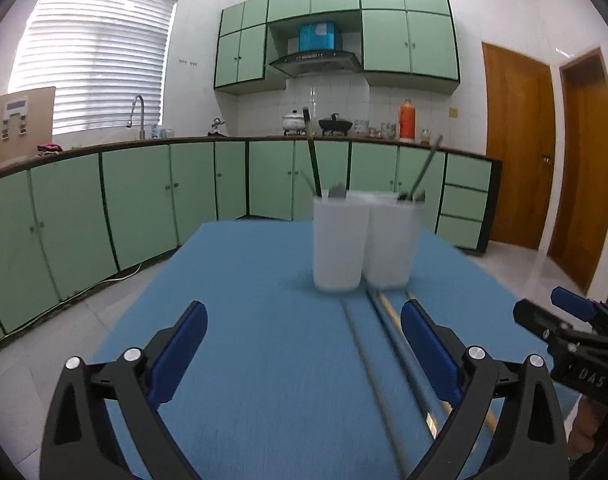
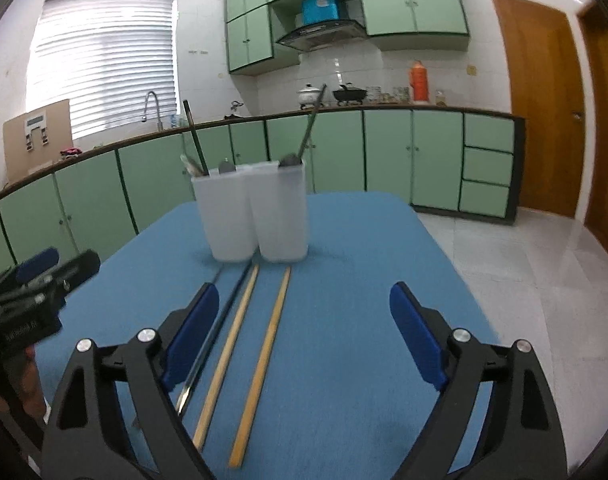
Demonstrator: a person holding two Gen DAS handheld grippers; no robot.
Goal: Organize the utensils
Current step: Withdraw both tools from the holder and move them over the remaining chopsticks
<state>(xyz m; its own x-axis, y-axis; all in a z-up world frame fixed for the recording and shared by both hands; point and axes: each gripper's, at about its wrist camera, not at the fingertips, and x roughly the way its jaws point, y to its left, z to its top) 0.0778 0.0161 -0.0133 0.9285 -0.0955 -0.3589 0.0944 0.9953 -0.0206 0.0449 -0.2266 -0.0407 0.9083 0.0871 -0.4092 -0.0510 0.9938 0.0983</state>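
Two white translucent cups point(image 1: 357, 240) stand side by side on the blue table point(image 1: 244, 320), each holding upright utensils; they also show in the right wrist view point(image 2: 256, 214). Several chopsticks lie in front of them: two wooden ones point(image 2: 260, 360) and a dark one point(image 2: 208, 344), and a grey one point(image 1: 369, 376) in the left wrist view. My left gripper point(image 1: 304, 316) is open and empty above the table. My right gripper point(image 2: 304, 300) is open and empty above the wooden chopsticks. Each gripper shows in the other's view, left point(image 2: 44, 276) and right point(image 1: 559, 312).
Green kitchen cabinets point(image 1: 144, 200) and a counter with pots and an orange flask point(image 1: 407, 119) run behind the table. Wooden doors point(image 1: 519, 140) are at the right. Tiled floor point(image 2: 523, 280) surrounds the table.
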